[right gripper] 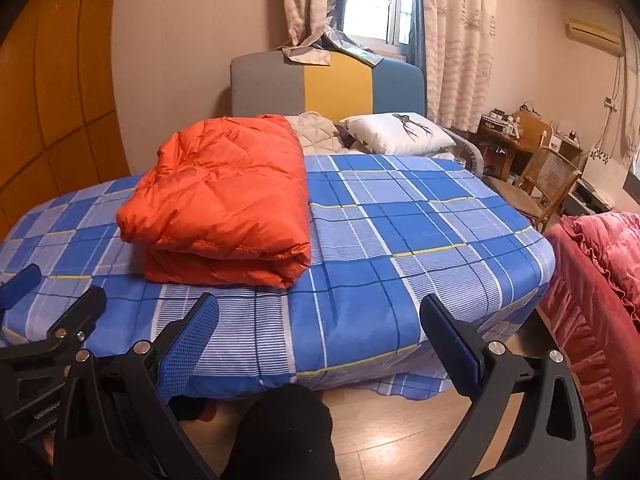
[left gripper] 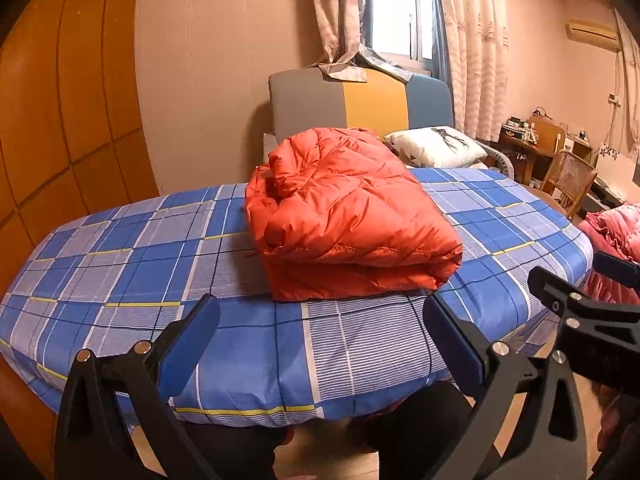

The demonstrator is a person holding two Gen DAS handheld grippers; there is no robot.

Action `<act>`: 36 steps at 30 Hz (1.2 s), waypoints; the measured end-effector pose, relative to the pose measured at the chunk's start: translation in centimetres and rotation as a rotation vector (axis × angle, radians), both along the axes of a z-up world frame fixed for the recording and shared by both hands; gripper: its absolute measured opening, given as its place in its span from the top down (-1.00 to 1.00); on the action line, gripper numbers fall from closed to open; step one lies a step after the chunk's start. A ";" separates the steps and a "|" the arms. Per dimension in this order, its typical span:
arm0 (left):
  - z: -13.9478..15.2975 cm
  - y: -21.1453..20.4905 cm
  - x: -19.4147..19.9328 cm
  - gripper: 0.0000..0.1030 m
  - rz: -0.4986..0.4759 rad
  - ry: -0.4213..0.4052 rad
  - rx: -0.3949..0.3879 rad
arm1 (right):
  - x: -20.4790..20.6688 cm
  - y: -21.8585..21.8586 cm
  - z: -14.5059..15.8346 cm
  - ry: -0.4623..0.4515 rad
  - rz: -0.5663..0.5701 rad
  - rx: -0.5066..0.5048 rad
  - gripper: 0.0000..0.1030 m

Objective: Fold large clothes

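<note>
The orange down jacket (left gripper: 344, 216) lies on the bed (left gripper: 360, 344) as a thick, squarish bundle, folded over itself in at least two layers, its doubled edge facing the foot of the bed. From the left wrist view it sits at about twelve o'clock, well beyond the fingertips; from the right wrist view it is nearer ten o'clock. The left hand-held gripper (left gripper: 320, 332) hangs over the foot of the bed with its jaws spread wide and nothing between them. The right hand-held gripper (right gripper: 320, 332) is the same: jaws apart, empty, well clear of the jacket. By the look of it the folding is essentially done, and both grippers stand off from the garment. What might remain is a little tidying: the far left corner of the bundle looks bunched and puffy, though the fisheye bends that part, so I cannot be sure. A white pillow (right gripper: 396, 132) rests at the headboard around one o'clock, and a pink ruffled quilt (right gripper: 600, 300) hangs at three o'clock beside the bed.
</note>
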State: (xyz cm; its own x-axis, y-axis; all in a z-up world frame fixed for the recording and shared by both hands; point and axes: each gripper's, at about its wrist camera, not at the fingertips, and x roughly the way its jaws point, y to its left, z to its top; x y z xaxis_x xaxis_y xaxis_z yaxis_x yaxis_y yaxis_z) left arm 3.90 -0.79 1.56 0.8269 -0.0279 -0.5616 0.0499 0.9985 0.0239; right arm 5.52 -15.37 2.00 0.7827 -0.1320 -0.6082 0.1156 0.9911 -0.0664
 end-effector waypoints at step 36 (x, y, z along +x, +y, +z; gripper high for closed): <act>-0.8 1.0 0.2 -0.96 0.023 0.016 -0.022 | 0.3 1.0 -1.0 0.019 0.029 -0.002 -0.94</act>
State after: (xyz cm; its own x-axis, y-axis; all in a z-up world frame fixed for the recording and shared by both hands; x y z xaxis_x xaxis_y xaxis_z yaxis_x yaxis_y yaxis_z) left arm 4.05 0.25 0.80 0.8183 -0.0212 -0.5744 0.0271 0.9996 0.0017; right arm 5.83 -14.37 0.99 0.7748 -0.1111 -0.6224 0.0856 0.9938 -0.0708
